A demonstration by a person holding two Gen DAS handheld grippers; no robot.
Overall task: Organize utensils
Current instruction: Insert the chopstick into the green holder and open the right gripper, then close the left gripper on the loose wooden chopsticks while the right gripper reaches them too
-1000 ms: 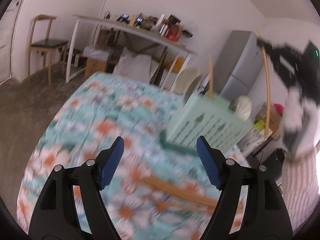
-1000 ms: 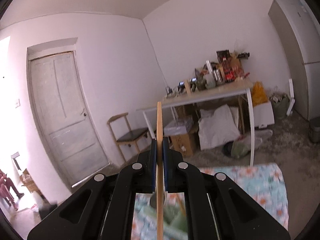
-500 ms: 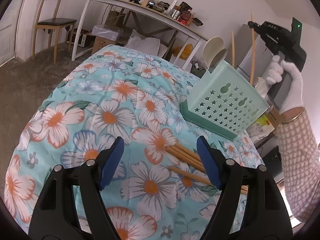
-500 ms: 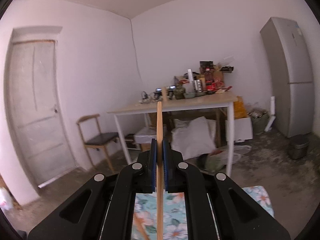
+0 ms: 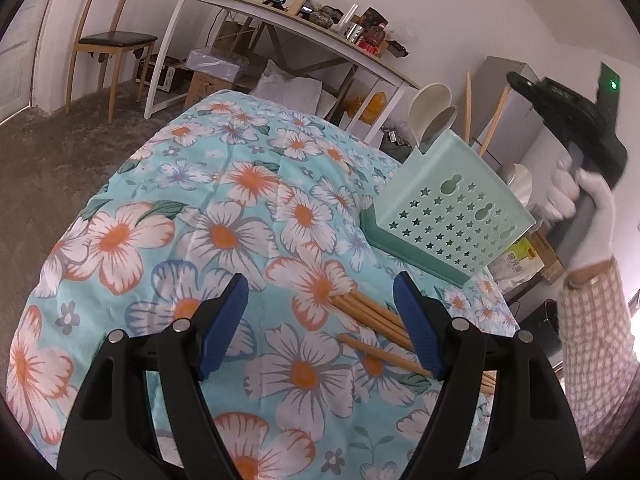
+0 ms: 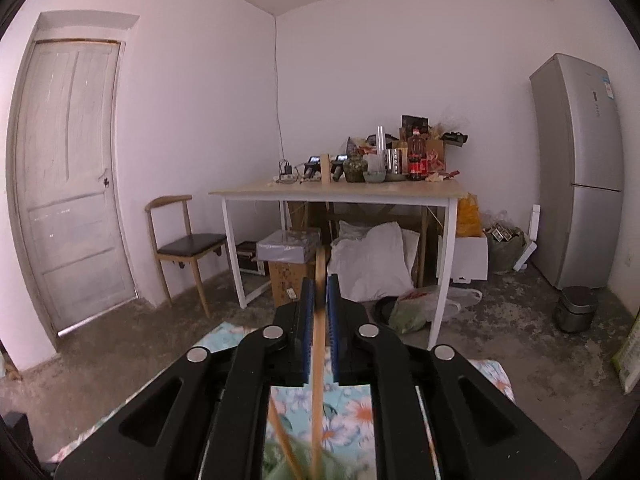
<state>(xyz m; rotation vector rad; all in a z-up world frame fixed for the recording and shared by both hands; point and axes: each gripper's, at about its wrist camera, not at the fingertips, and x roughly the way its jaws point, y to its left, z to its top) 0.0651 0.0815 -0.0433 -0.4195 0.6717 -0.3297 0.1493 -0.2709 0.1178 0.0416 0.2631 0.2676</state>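
Chopsticks (image 5: 372,314) of pale wood lie in a small bundle on the flowered cloth (image 5: 224,216), just ahead of our left gripper (image 5: 320,320) and a little toward its right finger; their far ends pass behind that finger. We hold the left gripper with its jaws wide apart and nothing between the blue pads (image 5: 224,320); it points down at the cloth.

Farther ahead and to the right of the left gripper stands the mint green utensil holder (image 5: 452,216), with star-shaped holes in its wall, on a darker green base. Two pale spoons (image 5: 430,108) rise from its far left corner, and two chopsticks stand up from its top. A metal spoon bowl shows behind its right edge.

Beyond the holder, our right hand in a white glove (image 5: 588,204) grips the black handle of the right gripper above it.

In the right wrist view, the right gripper (image 6: 320,316) points nearly level, and one chopstick (image 6: 319,344) stands upright between its fingers. The jaws are opening: a thin gap shows on each side of the stick, so the pads no longer press it. Its lower end goes down, blurred, toward the green holder below the gripper, beside another slanted chopstick.
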